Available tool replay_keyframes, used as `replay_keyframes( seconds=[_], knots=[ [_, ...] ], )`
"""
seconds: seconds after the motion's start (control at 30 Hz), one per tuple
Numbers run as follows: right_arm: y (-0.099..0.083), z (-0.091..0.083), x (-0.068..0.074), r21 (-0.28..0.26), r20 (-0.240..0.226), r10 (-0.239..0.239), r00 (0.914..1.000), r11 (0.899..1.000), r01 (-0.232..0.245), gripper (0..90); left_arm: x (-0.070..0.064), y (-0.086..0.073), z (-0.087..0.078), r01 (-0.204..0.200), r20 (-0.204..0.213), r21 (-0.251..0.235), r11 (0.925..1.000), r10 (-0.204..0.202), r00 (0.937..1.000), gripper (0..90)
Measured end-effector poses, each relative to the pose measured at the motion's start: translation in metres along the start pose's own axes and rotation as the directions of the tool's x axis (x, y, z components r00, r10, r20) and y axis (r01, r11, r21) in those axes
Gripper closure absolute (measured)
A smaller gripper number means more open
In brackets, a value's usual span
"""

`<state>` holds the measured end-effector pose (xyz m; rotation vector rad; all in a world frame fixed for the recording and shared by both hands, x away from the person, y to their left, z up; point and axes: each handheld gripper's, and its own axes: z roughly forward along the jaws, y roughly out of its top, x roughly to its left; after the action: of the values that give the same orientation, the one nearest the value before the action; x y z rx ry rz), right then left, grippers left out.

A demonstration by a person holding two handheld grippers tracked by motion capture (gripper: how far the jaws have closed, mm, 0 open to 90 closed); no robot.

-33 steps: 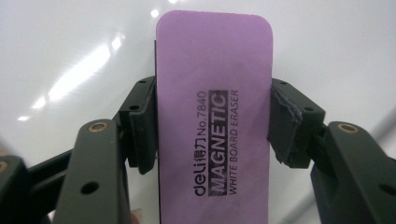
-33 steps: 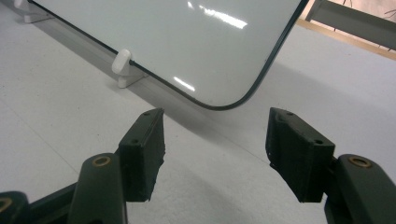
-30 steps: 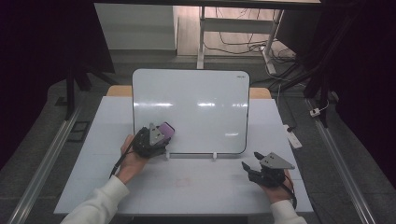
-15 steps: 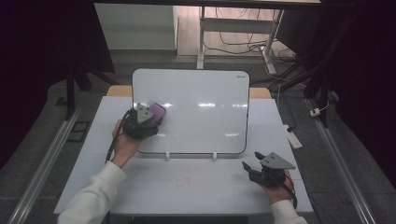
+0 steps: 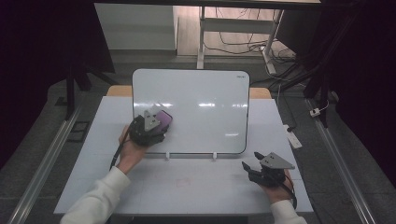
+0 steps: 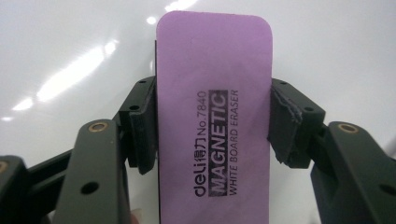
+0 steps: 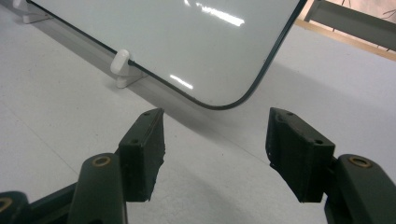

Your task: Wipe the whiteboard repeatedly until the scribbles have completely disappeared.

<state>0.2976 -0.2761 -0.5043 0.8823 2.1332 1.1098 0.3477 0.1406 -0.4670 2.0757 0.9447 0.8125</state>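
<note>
Left tool pressed the purple eraser on the whiteboard while the right tool waited open.

The left tool (image 5: 150, 125) gripped the purple eraser (image 6: 214, 121) by its two long sides, so the flat wiping face could lie against the whiteboard (image 5: 205, 105); in the high view the eraser (image 5: 163, 118) sat at the left part of the board, a little left of the frame centre. The board leaned back on small white clips (image 7: 122, 66), which explained why the tool came to it from the front. The right tool (image 5: 261, 169) rested on the surface (image 5: 187, 186) at the lower right of the frame, near the board's lower right corner, its jaws wide apart and holding nothing, probably only kept out of the way of the wiping.
</note>
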Motion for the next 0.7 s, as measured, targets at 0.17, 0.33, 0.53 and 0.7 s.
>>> replay_keyframes(
  seconds=[0.17, 0.33, 0.53, 0.7],
  knots=[
    [0.0, 0.0, 0.0, 0.0, 0.0, -0.001, 1.0, 1.0, 0.001, 37.1, -0.004, -0.006, -0.001, 0.007, 0.038, 0.012, 0.9999, -0.008, 0.9993, 40.6],
    [0.0, -0.001, 0.0, -0.006, 0.001, 0.006, 1.0, 1.0, -0.006, 37.1, 0.007, -0.006, -0.019, 0.092, 0.076, -0.058, 0.994, -0.087, 0.9933, 40.6],
    [0.003, -0.001, 0.004, -0.01, -0.013, -0.002, 0.9999, 1.0, 0.002, 37.1, 0.009, -0.01, -0.035, 0.172, 0.166, -0.111, 0.9788, -0.153, 0.9742, 40.6],
    [0.006, -0.001, 0.011, -0.018, -0.035, -0.01, 0.9993, 1.0, 0.009, 37.1, 0.008, -0.011, -0.037, 0.2, 0.218, -0.12, 0.9724, -0.17, 0.9609, 40.6]
  ],
)
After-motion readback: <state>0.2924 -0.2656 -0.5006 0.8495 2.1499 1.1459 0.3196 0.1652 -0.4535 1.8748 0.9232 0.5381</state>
